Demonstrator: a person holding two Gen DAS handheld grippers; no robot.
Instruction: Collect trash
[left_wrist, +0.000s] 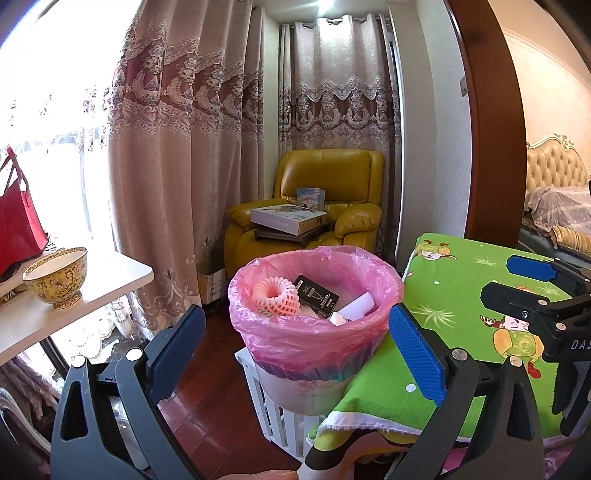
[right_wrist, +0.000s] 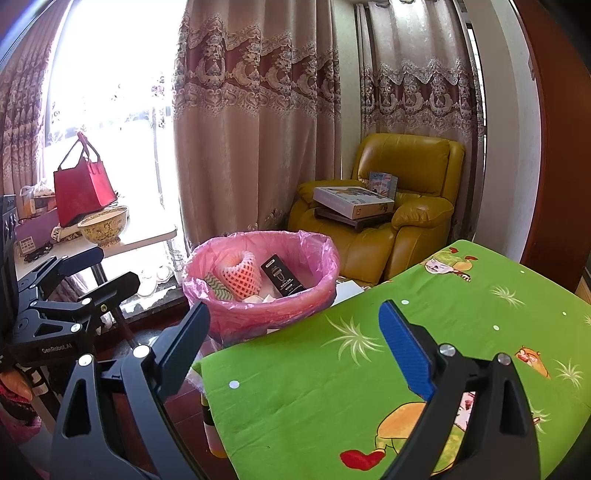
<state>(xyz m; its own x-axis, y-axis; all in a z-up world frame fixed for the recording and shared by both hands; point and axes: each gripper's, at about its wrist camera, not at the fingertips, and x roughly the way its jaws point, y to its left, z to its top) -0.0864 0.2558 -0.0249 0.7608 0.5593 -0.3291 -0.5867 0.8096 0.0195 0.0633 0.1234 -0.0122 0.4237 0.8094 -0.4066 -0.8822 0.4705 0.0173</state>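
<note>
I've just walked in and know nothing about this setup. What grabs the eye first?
Probably the pink-lined trash bin in the middle, already holding a foam fruit net and a black box. Right of it lies a bright green cartoon cloth, and behind stands a yellow armchair stacked with boxes.

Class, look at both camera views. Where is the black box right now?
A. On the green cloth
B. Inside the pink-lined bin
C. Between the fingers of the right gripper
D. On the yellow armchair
B. The black box lies inside the pink-lined bin, beside an orange foam net; the right gripper stands open with nothing in it, and no box lies on the green cloth.
</note>
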